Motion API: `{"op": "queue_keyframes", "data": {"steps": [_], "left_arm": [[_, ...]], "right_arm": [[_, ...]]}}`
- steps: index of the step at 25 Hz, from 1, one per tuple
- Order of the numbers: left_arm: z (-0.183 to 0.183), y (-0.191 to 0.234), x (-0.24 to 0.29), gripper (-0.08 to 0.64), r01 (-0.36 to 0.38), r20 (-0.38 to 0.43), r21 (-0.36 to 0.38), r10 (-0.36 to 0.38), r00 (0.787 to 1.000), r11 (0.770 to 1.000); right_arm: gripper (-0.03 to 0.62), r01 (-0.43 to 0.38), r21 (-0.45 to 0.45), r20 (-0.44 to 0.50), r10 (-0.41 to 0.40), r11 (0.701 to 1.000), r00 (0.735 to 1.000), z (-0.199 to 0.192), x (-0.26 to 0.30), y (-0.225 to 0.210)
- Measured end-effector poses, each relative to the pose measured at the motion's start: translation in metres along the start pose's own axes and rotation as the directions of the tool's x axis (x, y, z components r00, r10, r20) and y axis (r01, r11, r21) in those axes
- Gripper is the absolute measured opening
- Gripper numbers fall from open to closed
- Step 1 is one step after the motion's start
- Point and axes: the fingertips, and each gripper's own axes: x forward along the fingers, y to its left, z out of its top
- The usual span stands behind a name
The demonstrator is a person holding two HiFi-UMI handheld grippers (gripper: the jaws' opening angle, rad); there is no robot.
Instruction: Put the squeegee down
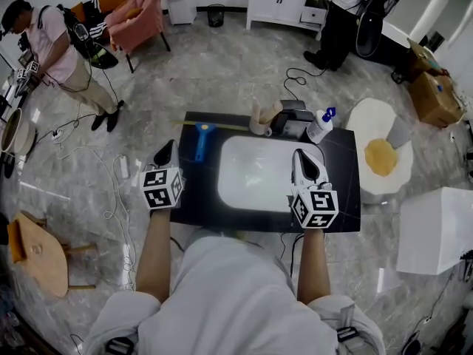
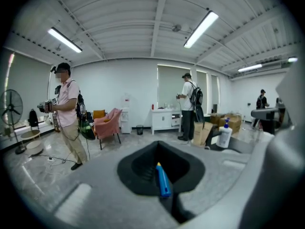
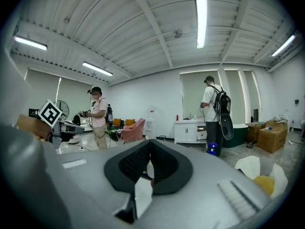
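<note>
The squeegee (image 1: 202,140), with a blue handle and a yellow blade, lies flat on the black table (image 1: 194,202) at its back left. It sits left of the white sink basin (image 1: 255,172). My left gripper (image 1: 165,151) hovers just left of the handle, shut and holding nothing. In the left gripper view the blue handle (image 2: 163,180) shows through the slot under the closed jaws (image 2: 160,146). My right gripper (image 1: 301,157) hangs over the sink's right rim, also shut and empty, its black pads meeting (image 3: 149,152).
A white spray bottle (image 1: 320,124) with a blue top, a tan bag (image 1: 264,118) and a black box (image 1: 293,117) stand along the table's back edge. A white cube (image 1: 436,231) and an egg-shaped rug (image 1: 380,157) lie to the right. People stand at the far left (image 1: 55,50) and at the back (image 1: 340,13).
</note>
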Motion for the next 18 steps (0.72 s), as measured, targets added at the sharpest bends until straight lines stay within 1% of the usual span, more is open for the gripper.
{"op": "queue_keyframes", "data": {"steps": [10, 15, 18], "left_arm": [[0.031, -0.002, -0.015, -0.002, -0.007, 0.057, 0.03, 0.005, 0.998, 1.0], [0.035, 0.003, -0.014, -0.002, 0.006, 0.061, 0.032, -0.008, 0.998, 0.999], [0.046, 0.008, -0.015, -0.002, 0.022, 0.074, 0.034, -0.024, 0.997, 0.999]], "right_arm": [[0.003, -0.003, -0.007, 0.022, 0.003, 1.0, 1.0, 0.019, -0.008, -0.002], [0.003, 0.014, -0.013, 0.03, -0.013, 1.0, 0.999, 0.026, -0.008, -0.001], [0.003, 0.025, -0.017, 0.038, -0.024, 1.0, 0.999, 0.034, -0.006, 0.005]]}}
